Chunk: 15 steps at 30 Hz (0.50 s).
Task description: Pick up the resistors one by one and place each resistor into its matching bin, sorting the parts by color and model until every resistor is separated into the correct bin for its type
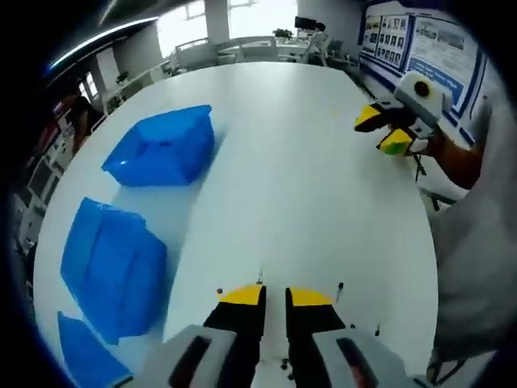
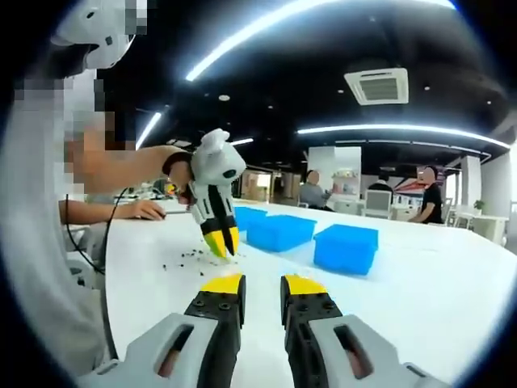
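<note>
Tiny dark resistors (image 1: 339,287) lie scattered on the white table (image 1: 307,186) around my left gripper (image 1: 275,296). Its yellow-tipped jaws stand a narrow gap apart, and I see nothing between them. In the right gripper view the left gripper (image 2: 220,244) points down with its tips among the loose resistors (image 2: 184,259). My right gripper (image 2: 262,284) hovers above the table, open and empty. From the left gripper view the right gripper (image 1: 383,131) hangs at the table's far right edge in a person's hand. Three blue bins (image 1: 166,147) (image 1: 113,265) (image 1: 81,356) line the left side.
The blue bins (image 2: 279,230) (image 2: 346,247) (image 2: 249,217) sit behind the left gripper in the right gripper view. The person's arm (image 2: 121,170) reaches in from the left. Several people sit at desks in the background. Bare table spreads between the bins and the resistors.
</note>
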Motion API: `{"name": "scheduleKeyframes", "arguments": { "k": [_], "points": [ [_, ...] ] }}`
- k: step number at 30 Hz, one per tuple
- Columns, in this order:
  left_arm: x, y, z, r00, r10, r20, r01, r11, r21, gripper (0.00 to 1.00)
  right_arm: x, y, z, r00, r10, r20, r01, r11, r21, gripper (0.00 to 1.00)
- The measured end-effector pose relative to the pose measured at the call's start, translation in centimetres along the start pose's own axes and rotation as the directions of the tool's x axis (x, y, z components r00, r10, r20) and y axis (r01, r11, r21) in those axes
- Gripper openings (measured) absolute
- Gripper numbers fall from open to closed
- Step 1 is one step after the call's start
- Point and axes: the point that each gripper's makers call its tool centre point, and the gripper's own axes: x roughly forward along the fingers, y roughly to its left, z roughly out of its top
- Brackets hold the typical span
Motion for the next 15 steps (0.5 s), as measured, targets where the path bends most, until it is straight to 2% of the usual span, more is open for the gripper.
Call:
{"name": "scheduleKeyframes", "arguments": {
  "k": [4, 9, 15],
  "points": [
    [0.79, 0.53, -0.02, 1.0, -0.005, -0.002, 0.005, 1.0, -0.02, 0.12, -0.15, -0.18, 0.02, 1.0, -0.003, 0.001, 0.003, 1.0, 0.0, 0.2],
    [0.78, 0.51, 0.16, 1.0, -0.015, 0.002, 0.015, 1.0, -0.012, 0.09, -0.47, -0.6, -0.23, 1.0, -0.013, -0.004, 0.013, 1.0, 0.002, 0.2],
    [0.79, 0.38, 0.15, 0.998, -0.063, 0.02, 0.064, 0.998, -0.006, 0.05, -0.35, -0.68, -0.37, 1.0, -0.013, -0.006, 0.013, 1.0, 0.004, 0.2]
  ]
}}
